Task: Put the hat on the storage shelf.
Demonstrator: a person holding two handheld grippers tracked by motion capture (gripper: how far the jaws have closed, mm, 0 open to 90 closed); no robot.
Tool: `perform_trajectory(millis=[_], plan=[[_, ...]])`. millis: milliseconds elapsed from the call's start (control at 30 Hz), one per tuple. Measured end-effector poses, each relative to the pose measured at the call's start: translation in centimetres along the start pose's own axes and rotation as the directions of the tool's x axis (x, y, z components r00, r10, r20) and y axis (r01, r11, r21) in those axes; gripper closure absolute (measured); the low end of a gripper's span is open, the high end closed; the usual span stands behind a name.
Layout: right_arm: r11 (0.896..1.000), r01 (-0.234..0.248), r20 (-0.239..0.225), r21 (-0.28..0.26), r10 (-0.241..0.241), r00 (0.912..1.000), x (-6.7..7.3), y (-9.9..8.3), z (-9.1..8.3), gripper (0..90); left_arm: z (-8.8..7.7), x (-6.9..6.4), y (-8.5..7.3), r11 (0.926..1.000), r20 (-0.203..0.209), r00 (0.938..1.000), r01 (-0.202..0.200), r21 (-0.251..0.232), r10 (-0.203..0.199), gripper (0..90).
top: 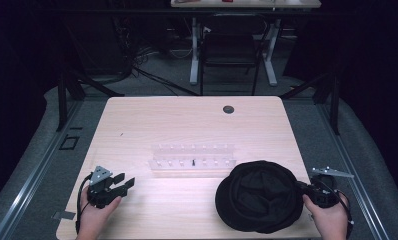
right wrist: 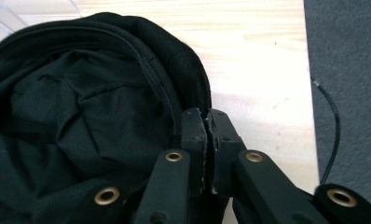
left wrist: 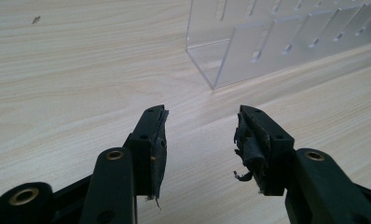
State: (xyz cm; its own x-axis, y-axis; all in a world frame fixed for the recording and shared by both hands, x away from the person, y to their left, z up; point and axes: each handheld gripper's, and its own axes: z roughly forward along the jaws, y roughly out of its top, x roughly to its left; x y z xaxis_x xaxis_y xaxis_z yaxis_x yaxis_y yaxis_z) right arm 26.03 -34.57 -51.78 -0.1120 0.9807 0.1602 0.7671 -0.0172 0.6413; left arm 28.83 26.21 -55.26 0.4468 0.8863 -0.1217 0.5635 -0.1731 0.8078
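- The left gripper (top: 121, 182) rests low at the near left of the table (top: 137, 125), held in the left hand (top: 94, 215). Its jaws stand wide apart with bare wood between them and nothing held. The worn pads (left wrist: 249, 149) on the jaw faces look ragged, so a later grip with this tool may slip on smooth or thin material.
- The clear acrylic rack (top: 192, 159) sits mid-table, just ahead and to the right of the left gripper's open jaws. In the left gripper view its near corner is close. It looks light, and a careless forward sweep would likely nudge or skate it across the wood.
- The black hat (top: 259, 196) lies at the near right of the table, opening upward, its left edge near the rack's right end but apart from it. Dragging the hat leftward could catch the rack and push it along.
- The right gripper (right wrist: 207, 121) comes in from the table's right edge, held in the right hand (top: 329, 217). Its jaws are pressed nearly together on the hat's rim, pinching a thin fold of fabric. The bite looks shallow, so in my judgement a quick lift could let the cloth slide out, or the soft hat could sag and fold on itself.
- The hat sits close to the near edge; a pull toward the person could take it off the table.
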Motion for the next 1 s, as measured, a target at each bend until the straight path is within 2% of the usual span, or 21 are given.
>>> perform_trajectory(millis=[67,100,233,467,667,767,867,967,1000], plan=[[1.0,-0.013,-0.007,-0.001,0.013,0.9999,0.0,-0.2,-0.1,86.4,0.0,0.0,0.0,1.0,0.0,1.0,0.0,0.0,0.0,52.3],[0.999,-0.04,-0.015,-0.009,0.04,0.9991,0.1,-0.6,-0.4,86.4,0.0,0.0,0.0,1.0,-0.001,1.0,0.003,-0.002,-0.003,52.3],[0.998,-0.068,-0.021,-0.006,0.068,0.9975,0.6,-1.3,-0.7,86.1,-0.1,0.0,0.0,1.0,-0.002,1.0,0.003,-0.005,-0.003,52.2],[0.996,-0.087,-0.055,0.004,0.087,0.9947,1.8,-2.2,-1.1,85.9,-0.1,0.0,0.0,1.0,-0.002,1.0,0.003,-0.007,-0.003,52.0],[0.998,-0.061,-0.114,0.028,0.064,0.9914,3.5,-2.5,-1.0,83.9,-0.1,0.0,0.1,1.0,0.0,1.0,0.001,-0.01,-0.001,52.0],[0.998,-0.041,-0.118,0.038,0.045,0.9919,3.9,-2.2,-1.0,79.3,-0.1,0.0,0.1,0.9999,-0.001,1.0,0.004,-0.009,-0.004,52.0],[0.998,-0.046,-0.117,0.047,0.051,0.9918,3.8,-1.9,-1.0,77.7,-0.2,0.0,0.1,0.9999,-0.001,1.0,0.004,-0.011,-0.004,52.0],[0.994,-0.047,-0.119,0.098,0.058,0.9912,3.4,-1.1,-0.8,76.1,-0.2,0.0,0.1,0.9999,-0.003,1.0,0.008,-0.011,-0.008,52.0],[0.994,-0.047,-0.119,0.098,0.058,0.9912,3.4,-1.1,-0.8,76.1,-0.2,0.0,0.1,0.9999,-0.003,1.0,0.008,-0.011,-0.008,52.0]])
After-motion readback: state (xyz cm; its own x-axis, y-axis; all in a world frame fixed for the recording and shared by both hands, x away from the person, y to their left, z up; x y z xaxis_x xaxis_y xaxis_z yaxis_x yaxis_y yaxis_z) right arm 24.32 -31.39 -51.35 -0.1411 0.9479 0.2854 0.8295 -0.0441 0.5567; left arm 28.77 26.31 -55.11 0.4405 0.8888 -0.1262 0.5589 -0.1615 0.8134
